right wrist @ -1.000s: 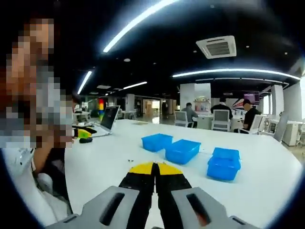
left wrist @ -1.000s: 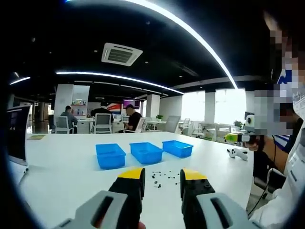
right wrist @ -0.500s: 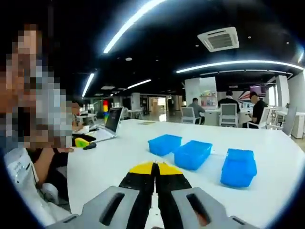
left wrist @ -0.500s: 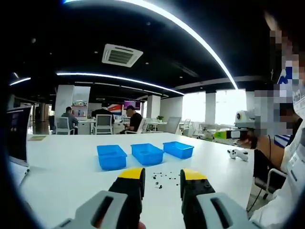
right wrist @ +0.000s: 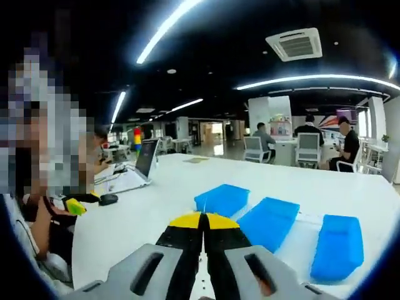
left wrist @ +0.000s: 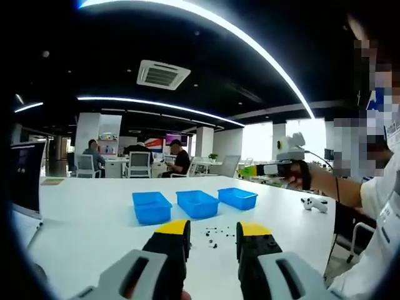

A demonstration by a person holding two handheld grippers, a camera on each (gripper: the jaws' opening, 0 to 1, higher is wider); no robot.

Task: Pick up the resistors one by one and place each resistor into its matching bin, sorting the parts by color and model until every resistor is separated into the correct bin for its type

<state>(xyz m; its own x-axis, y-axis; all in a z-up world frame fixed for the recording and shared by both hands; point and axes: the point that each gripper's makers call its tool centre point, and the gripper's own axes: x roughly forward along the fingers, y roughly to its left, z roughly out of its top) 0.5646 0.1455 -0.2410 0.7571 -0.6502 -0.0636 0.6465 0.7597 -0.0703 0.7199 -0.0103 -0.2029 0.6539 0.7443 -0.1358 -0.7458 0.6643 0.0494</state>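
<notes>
Resistors loose on the white table, three blue bins beyond them.
In the left gripper view the left gripper (left wrist: 212,230) has its jaws apart; the resistors (left wrist: 215,235), too small to tell by colour, lie at 12 o'clock, short of the bins (left wrist: 197,203). The right gripper (right wrist: 201,220) has its jaws together on nothing, bins at 2 o'clock, the last cut off by the rim. The table (left wrist: 87,219) is partly hidden.

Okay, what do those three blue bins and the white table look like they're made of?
The blue bins look like molded plastic: uniform saturated blue, thin walls with rolled rims, a faint sheen. The table appears to be a smooth white laminate or painted board, judging by its even, softly glossy surface; which of the two cannot be told from here.
</notes>
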